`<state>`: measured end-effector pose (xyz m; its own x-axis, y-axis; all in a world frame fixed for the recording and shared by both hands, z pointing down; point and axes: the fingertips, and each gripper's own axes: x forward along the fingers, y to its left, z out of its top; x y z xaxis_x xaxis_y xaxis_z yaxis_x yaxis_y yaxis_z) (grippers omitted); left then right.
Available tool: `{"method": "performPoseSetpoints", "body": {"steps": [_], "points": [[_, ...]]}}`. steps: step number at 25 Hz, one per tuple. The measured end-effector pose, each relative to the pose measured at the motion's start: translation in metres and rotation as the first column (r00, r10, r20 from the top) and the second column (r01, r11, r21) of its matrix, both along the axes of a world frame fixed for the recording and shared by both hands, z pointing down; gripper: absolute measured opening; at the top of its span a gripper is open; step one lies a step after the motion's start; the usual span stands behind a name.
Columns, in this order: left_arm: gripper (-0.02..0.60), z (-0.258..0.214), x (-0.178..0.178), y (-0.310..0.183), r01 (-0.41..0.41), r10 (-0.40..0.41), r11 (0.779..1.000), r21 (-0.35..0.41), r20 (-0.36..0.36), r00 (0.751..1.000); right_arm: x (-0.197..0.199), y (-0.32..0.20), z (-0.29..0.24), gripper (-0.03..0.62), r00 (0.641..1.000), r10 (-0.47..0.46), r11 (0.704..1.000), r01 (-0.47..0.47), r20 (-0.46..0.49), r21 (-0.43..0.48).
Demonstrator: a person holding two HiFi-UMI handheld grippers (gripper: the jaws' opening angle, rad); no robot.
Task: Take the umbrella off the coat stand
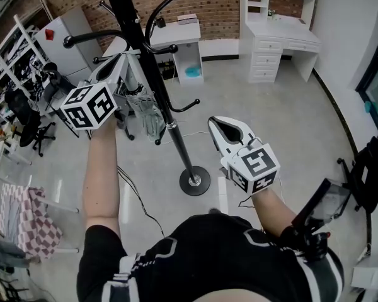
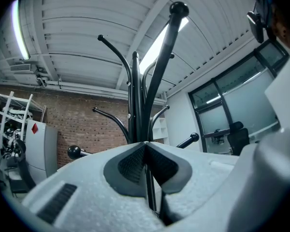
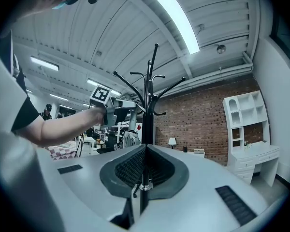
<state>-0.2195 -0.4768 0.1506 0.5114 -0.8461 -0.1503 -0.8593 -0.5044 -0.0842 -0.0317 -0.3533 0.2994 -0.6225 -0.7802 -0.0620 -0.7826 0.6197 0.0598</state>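
Observation:
The black coat stand [image 1: 176,140] rises from a round base [image 1: 195,181] on the grey floor. A folded grey umbrella [image 1: 148,109] hangs beside its pole, below the hook arms. My left gripper [image 1: 125,58] is raised to the hooks just above the umbrella's top, and its jaws are shut. In the left gripper view the pads [image 2: 135,163] meet, with nothing showing between them and the stand's arms [image 2: 145,95] beyond. My right gripper [image 1: 215,126] is lower, to the right of the pole, shut and empty. The right gripper view shows the stand [image 3: 147,115], the umbrella [image 3: 129,138] and the left gripper [image 3: 128,104].
A white desk with drawers [image 1: 283,43] stands at the back right and a small white table [image 1: 176,33] behind the stand. A grey cabinet [image 1: 69,36], shelves and an office chair [image 1: 25,128] fill the left. A checked cloth [image 1: 25,219] hangs near left. Cables cross the floor.

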Motion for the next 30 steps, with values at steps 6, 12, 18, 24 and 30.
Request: {"method": "performPoseSetpoints", "body": {"steps": [6,12,18,24,30], "points": [[0.012,-0.003,0.0,0.001,-0.002,0.002,1.0,0.016,-0.008,1.0,0.001,0.0,0.0,0.008,1.0,0.004,1.0,-0.004,-0.002,0.002],[0.012,-0.008,-0.002,-0.004,0.003,-0.003,1.0,0.024,0.002,1.0,0.0,-0.002,0.004,0.008,1.0,0.002,1.0,-0.003,-0.006,-0.009],[0.012,-0.019,-0.011,0.001,0.018,-0.016,0.998,0.062,-0.028,0.999,-0.003,-0.004,0.004,0.008,1.0,-0.002,1.0,0.001,-0.012,-0.008],[0.012,-0.045,-0.013,0.029,-0.005,0.003,0.992,0.129,0.015,1.0,-0.01,-0.003,-0.002,0.008,1.0,-0.016,1.0,0.016,-0.015,0.002],[0.012,-0.046,-0.013,0.047,-0.026,0.027,0.992,0.127,-0.007,1.0,-0.021,0.003,-0.006,0.008,0.999,-0.044,0.999,0.045,-0.019,0.013]]}}
